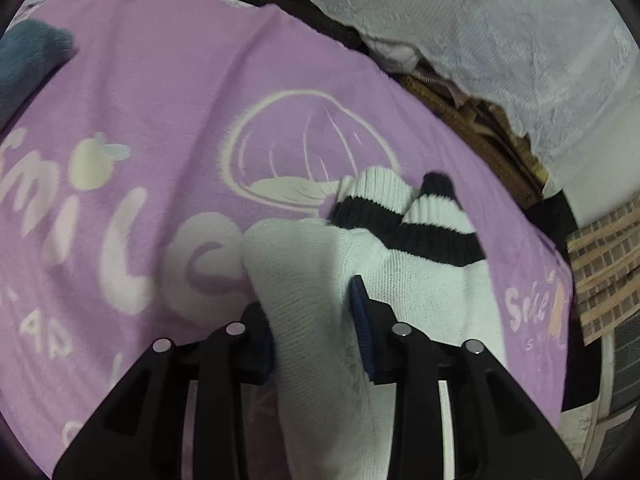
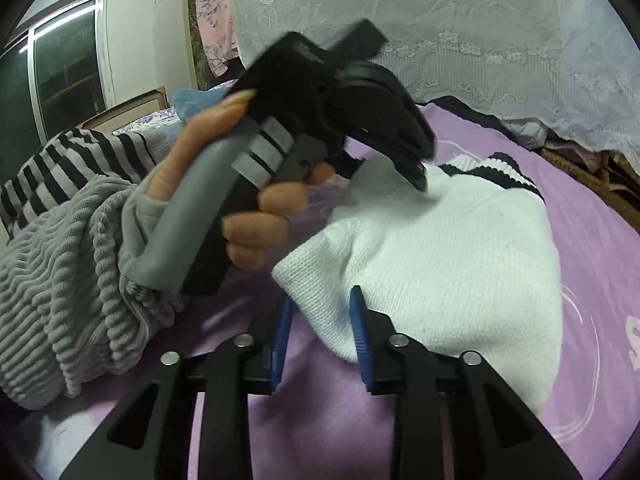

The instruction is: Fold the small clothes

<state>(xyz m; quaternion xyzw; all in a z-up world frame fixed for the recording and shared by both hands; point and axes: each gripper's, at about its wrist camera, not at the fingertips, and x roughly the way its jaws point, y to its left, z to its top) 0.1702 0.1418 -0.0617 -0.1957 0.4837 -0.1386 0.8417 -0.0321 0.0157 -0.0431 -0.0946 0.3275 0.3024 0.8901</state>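
Note:
A small white knitted garment (image 1: 400, 276) with black-striped cuffs (image 1: 436, 240) lies on a purple "smile" blanket (image 1: 140, 92). A fold of it runs between the fingers of my left gripper (image 1: 310, 312), which are closed around it. In the right wrist view the same garment (image 2: 452, 264) lies bunched. My right gripper (image 2: 320, 312) is open with a corner of the white knit between its blue pads (image 2: 358, 332), not pinched. The left gripper, held in a hand (image 2: 256, 208), hovers over the garment's far side.
A dark teal cloth (image 1: 28, 60) lies at the blanket's far left. White lace fabric (image 1: 500, 32) hangs at the back over brown woven material (image 1: 480, 128). A grey ribbed sleeve (image 2: 60, 280) fills the left of the right wrist view.

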